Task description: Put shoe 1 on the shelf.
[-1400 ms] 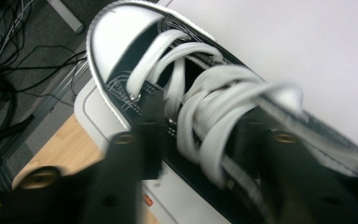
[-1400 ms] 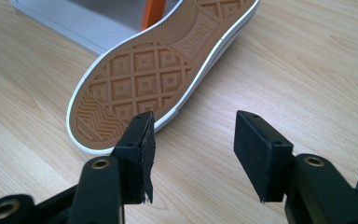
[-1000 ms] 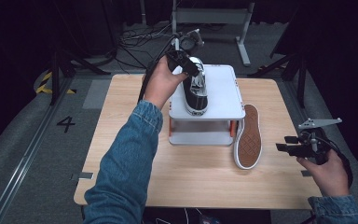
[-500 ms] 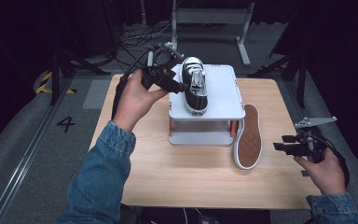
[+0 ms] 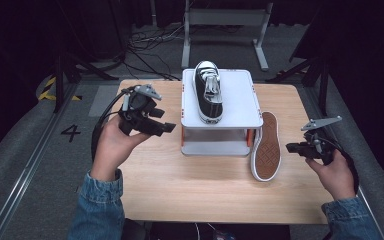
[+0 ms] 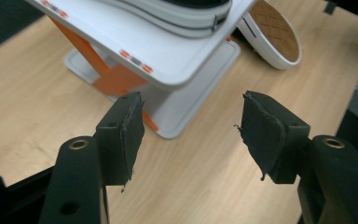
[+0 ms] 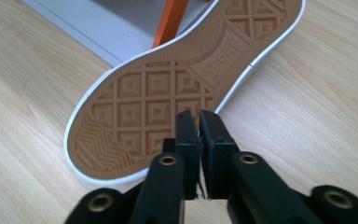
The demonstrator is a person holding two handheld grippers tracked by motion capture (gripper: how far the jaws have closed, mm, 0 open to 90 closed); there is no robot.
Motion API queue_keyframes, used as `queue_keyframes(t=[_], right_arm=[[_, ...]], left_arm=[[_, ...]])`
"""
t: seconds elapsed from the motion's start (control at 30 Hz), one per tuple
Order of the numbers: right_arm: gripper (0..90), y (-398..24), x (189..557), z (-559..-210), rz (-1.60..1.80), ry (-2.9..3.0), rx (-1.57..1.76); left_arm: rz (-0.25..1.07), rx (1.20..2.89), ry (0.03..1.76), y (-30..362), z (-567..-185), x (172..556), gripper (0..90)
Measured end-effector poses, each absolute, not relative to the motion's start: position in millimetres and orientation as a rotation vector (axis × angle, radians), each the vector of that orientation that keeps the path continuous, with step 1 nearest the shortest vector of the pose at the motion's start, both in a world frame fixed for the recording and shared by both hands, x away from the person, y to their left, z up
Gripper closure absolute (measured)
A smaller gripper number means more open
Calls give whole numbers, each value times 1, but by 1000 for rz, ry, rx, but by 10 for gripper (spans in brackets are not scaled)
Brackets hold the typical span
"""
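Two claws over bare tabletop, left claw [image 5: 167,127] apart beside stand [image 5: 245,107], right claw [image 5: 291,147] together near tipped shoe [image 5: 266,150]

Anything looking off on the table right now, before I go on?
One thing: the second shoe lies on its side against the white stand, brown sole facing out, while its mate sits upright on top. The left gripper's pads look frayed at the edges. Nothing spilled.

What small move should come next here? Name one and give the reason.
Probably open the right gripper: its jaws have just closed on nothing, in front of the second shoe leaning sole-out against the white stand. The first shoe already sits on top.
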State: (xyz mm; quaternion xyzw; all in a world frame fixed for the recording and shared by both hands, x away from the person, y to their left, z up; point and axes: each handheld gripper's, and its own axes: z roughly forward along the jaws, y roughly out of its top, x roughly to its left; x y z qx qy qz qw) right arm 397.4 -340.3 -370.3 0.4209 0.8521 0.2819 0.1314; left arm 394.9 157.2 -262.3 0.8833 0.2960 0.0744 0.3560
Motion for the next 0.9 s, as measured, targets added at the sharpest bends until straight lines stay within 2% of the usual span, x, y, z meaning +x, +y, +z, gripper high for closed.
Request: queue_keyframes(t=[0.27,0.33,0.6,0.77,0.9], right_arm=[[899,-320,426,-392,754,2458,1280],[870,-318,432,-400,726,2464,1308],[860,-341,441,-425,690,2454,1463],[751,-359,443,-431,682,2398,1562],[733,-365,441,-431,674,2389,1584]], left_arm=[[179,2271,802,163,-272,396,394],[187,2287,824,163,-276,397,392],[179,2302,847,165,-282,400,389],[170,2299,842,164,-284,400,389],[163,2307,842,164,-285,401,389]])
